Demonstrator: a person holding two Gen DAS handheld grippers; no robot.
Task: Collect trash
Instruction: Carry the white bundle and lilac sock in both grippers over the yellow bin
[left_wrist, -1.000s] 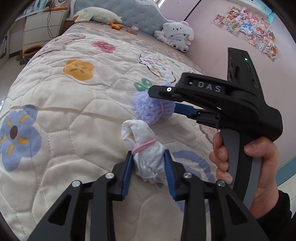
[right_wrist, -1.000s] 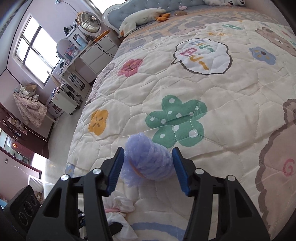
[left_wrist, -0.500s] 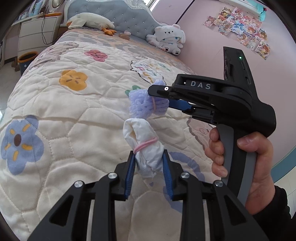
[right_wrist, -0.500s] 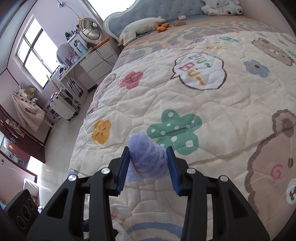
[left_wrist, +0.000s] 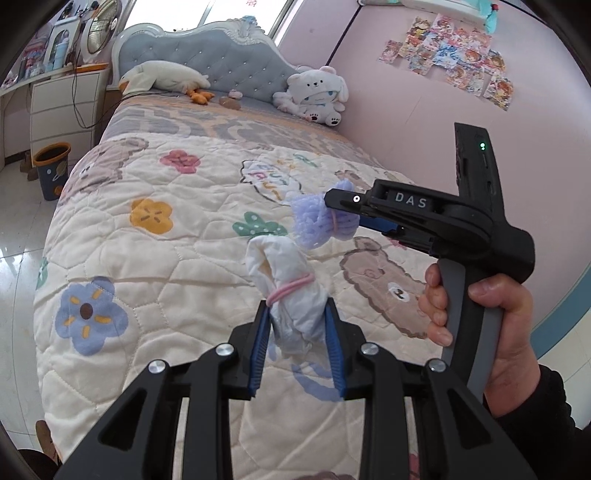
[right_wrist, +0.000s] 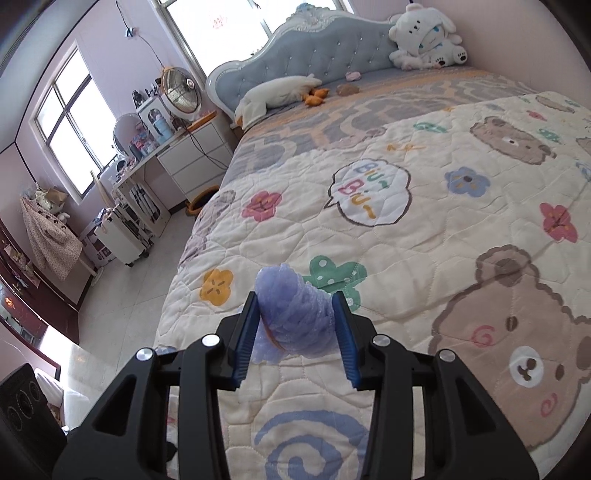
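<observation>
A white crumpled bundle tied with a pink band hangs above the quilt, and my left gripper is shut on its lower end. To its upper right, my right gripper is held by a hand. It is shut on a purple foam net wad. In the right wrist view the same purple wad is squeezed between the blue pads of the right gripper, clear of the bed. Both pieces are off the quilt.
The cartoon quilt covers the bed. A white plush bear and a goose plush lie by the headboard. An orange-rimmed bin stands on the floor beside a white drawer unit. Floor shows left of the bed.
Both grippers have risen from the quilt with their bundles. The right jaws narrowed onto the purple wad. More of the room and headboard now shows.
</observation>
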